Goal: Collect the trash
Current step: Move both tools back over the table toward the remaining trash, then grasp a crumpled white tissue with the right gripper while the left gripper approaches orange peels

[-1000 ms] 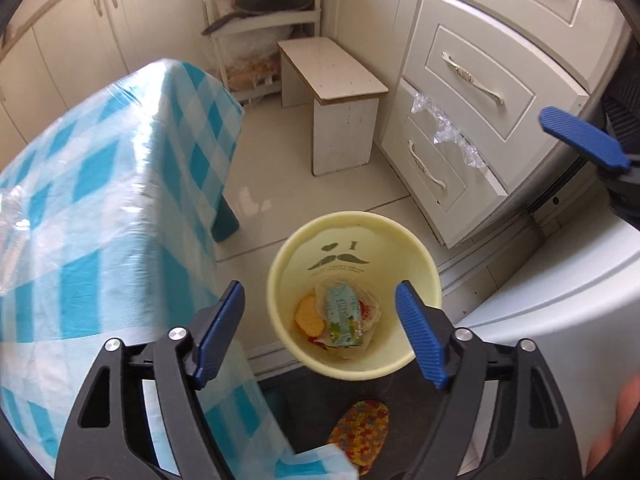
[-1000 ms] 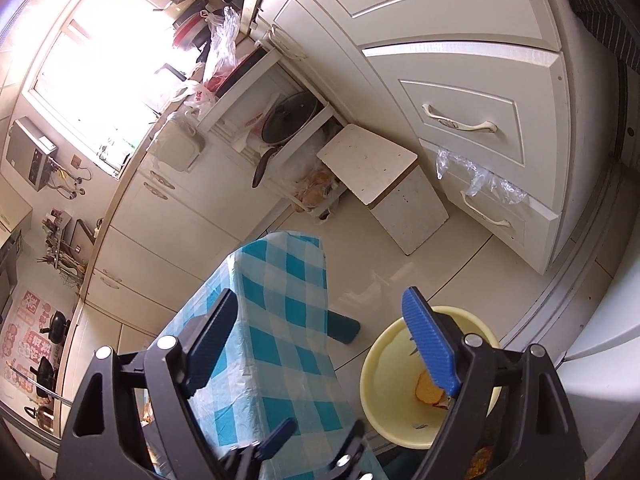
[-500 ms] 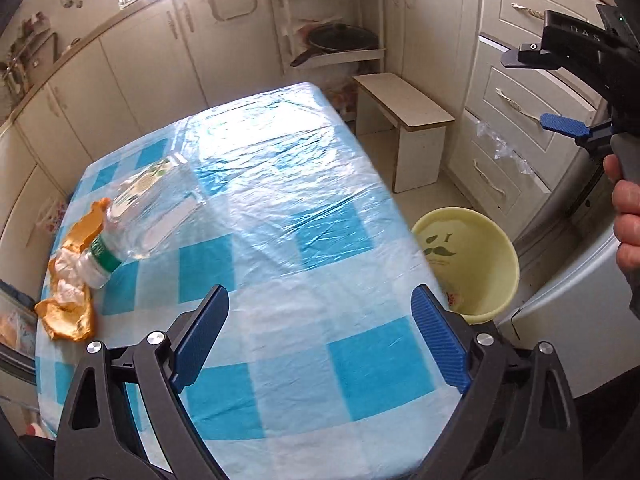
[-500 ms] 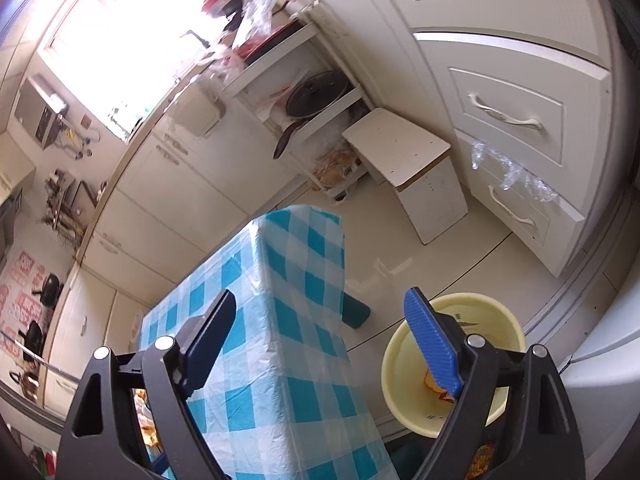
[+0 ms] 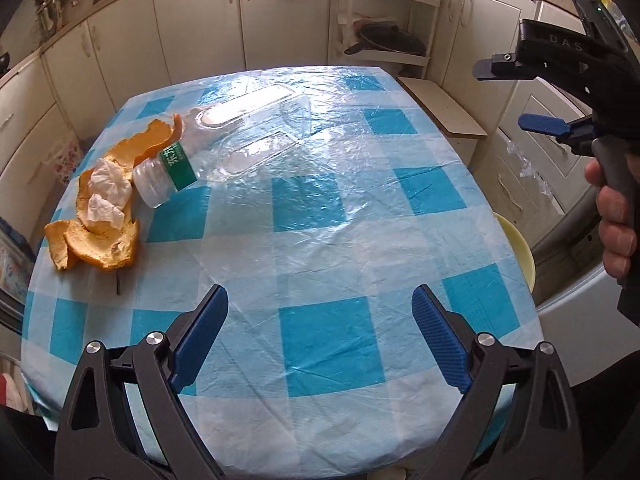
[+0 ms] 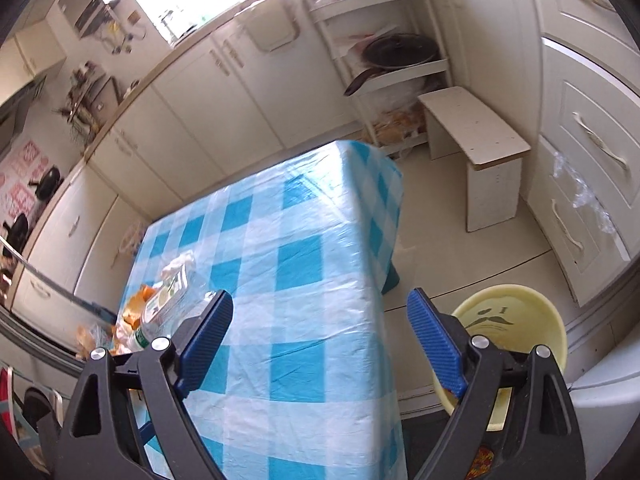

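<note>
An empty clear plastic bottle (image 5: 224, 148) with a green label lies on its side at the table's far left. Orange peels (image 5: 102, 236) and crumpled white tissues (image 5: 108, 192) lie beside its neck. My left gripper (image 5: 320, 340) is open and empty above the table's near edge. My right gripper (image 6: 320, 344) is open and empty, held high beyond the table's right side; it also shows in the left wrist view (image 5: 552, 92). The yellow trash bin (image 6: 516, 328) stands on the floor right of the table. The bottle and peels (image 6: 160, 312) show partly in the right wrist view.
The table (image 5: 320, 216) has a blue-and-white checked cloth under clear plastic. A small white stool (image 6: 476, 140) stands beyond it. Cream drawers (image 6: 588, 140) line the right wall, cabinets (image 5: 200, 28) and an open shelf with a pan (image 5: 384, 40) the back.
My left gripper has swung from above the bin, left and back over the table, bringing the bottle and peels into view. My right gripper has turned left toward the table.
</note>
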`<state>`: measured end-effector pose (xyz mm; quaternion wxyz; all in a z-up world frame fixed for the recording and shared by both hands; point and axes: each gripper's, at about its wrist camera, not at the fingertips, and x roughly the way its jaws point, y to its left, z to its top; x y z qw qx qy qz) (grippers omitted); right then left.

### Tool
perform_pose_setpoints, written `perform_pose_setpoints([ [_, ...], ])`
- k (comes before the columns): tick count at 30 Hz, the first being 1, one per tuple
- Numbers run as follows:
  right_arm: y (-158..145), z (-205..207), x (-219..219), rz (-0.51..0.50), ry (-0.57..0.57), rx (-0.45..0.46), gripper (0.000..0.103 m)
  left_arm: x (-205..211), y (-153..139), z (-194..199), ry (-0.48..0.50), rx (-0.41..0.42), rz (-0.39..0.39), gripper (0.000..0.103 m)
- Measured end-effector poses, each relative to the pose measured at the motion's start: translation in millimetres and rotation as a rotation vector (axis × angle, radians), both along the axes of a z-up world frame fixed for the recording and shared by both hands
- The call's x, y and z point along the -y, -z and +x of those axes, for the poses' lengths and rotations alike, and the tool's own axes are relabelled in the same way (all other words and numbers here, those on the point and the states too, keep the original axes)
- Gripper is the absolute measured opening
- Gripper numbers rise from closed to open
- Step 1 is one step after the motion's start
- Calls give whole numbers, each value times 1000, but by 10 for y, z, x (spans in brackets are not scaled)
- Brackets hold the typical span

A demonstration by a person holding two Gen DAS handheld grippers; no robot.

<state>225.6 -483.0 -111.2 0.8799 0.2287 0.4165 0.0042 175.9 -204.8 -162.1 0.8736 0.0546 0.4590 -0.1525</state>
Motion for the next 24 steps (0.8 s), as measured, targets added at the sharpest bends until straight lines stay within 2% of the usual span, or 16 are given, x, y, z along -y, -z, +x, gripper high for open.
perform_pose_setpoints([
  [7,12,233,-621,-6,-135,-23,85,-481,-134,43,-77,19,-60,89],
  [11,8,346,-1002,-33,-209,-28,85,-879,-212,93,-170,39,-106,90],
  [13,-4,383,-1168,-27,-246,-28,85,-1136,-276,126,-246,58,-138,90],
  [17,-80,409,-1593,-47,-352,7,85,-1830,-388,227,-469,90,-212,90],
  [21,-113,413,-2089,-58,-487,49,85,-2507,-333,306,-689,55,-306,90],
  [24,-98,412,-2520,-76,-593,80,85,-2788,-287,349,-786,40,-295,90],
])
